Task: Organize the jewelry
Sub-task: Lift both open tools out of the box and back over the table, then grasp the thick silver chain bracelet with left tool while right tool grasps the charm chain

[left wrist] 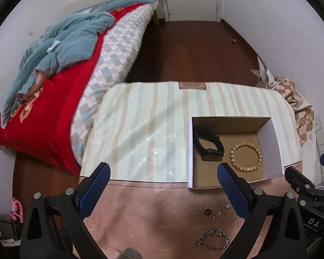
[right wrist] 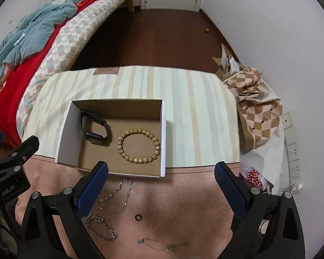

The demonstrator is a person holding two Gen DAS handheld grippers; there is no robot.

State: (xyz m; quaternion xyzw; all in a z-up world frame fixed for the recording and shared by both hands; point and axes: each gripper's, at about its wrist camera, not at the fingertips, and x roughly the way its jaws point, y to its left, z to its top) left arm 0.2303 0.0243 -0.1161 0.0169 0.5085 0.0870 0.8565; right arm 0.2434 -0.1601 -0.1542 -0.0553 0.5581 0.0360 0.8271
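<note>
Both pairs of tongs stand wide apart with nothing between their blue ribbed pads, tilted down over the pink suede-like cloth at the near end of the table. Nearest the right tongs [right wrist: 161,173], in their own view, lie the pieces not yet put away: a heavy silver chain bracelet [right wrist: 100,226] just beside the left pad, a thin chain with small clear stones [right wrist: 116,191] above it, a small dark ring [right wrist: 138,217] near the middle, and a fine necklace [right wrist: 162,243] strung across the lower edge, its long axis running left to right. All of these sit below and to the left of the gap between the pads, so the right tongs look the nearer for the next pick; the bracelet would need a short move down and left. From the left tongs [left wrist: 164,173] the same bracelet lies low and to the right, close to the right pad.

Beyond the loose pieces, at the seam between the pink cloth and the striped cloth, stands the open cardboard box [right wrist: 163,138], white outside and brown inside. In it rest a black smartwatch [right wrist: 95,127] with a smooth looped strap on the left and a round bracelet of carved tan beads [right wrist: 139,145] on the right, lying apart.
</note>
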